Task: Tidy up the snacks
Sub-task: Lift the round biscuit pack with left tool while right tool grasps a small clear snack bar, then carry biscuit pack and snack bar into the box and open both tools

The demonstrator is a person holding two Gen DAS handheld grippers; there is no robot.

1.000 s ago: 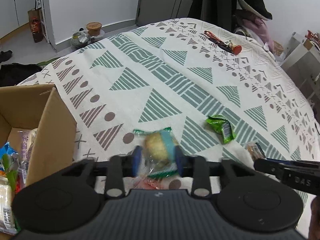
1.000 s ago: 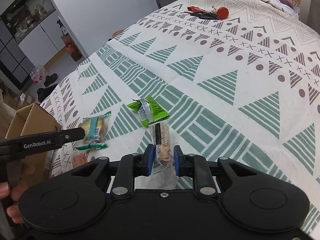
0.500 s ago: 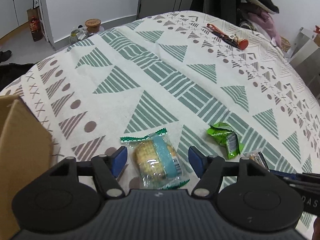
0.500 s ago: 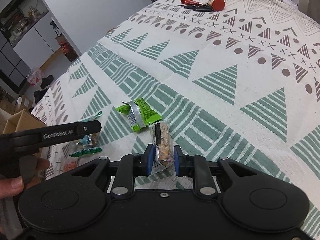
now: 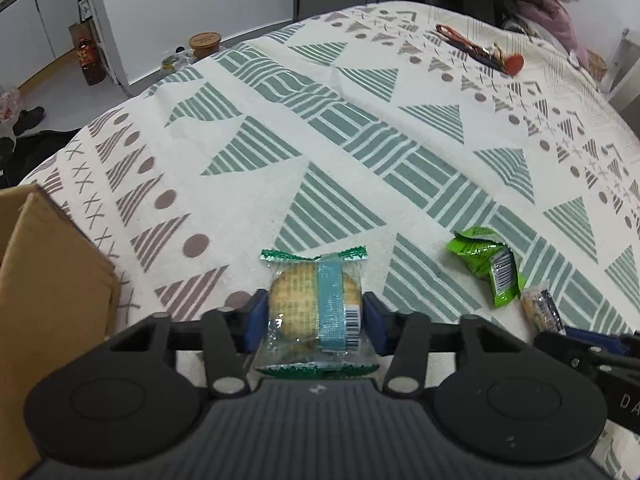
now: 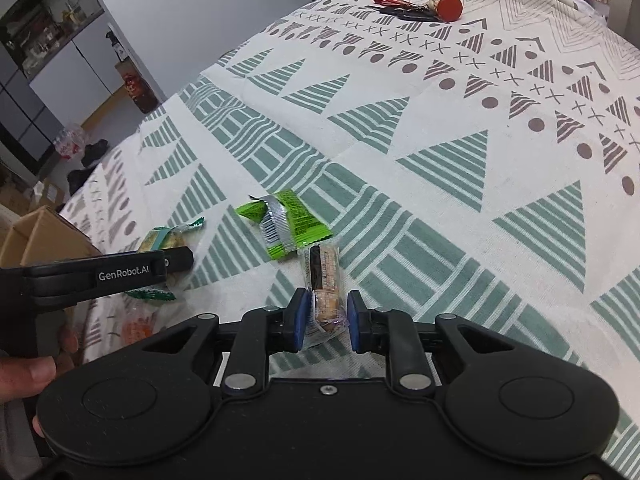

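Patterned tablecloth [image 5: 360,128]: left tongs [image 5: 315,316] pinch the cracker packet [image 5: 316,304]; right tongs [image 6: 327,316] seemingly grip the snack bar [image 6: 325,280].

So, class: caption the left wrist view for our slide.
Left gripper closes around clear-wrapped round cracker packet on patterned tablecloth.

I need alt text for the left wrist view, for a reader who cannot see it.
The left gripper has its blue pads on both sides of a clear-wrapped round cracker pack lying on a patterned tablecloth. A cardboard box stands at left; a crumpled green packet and a small bar lie at right.
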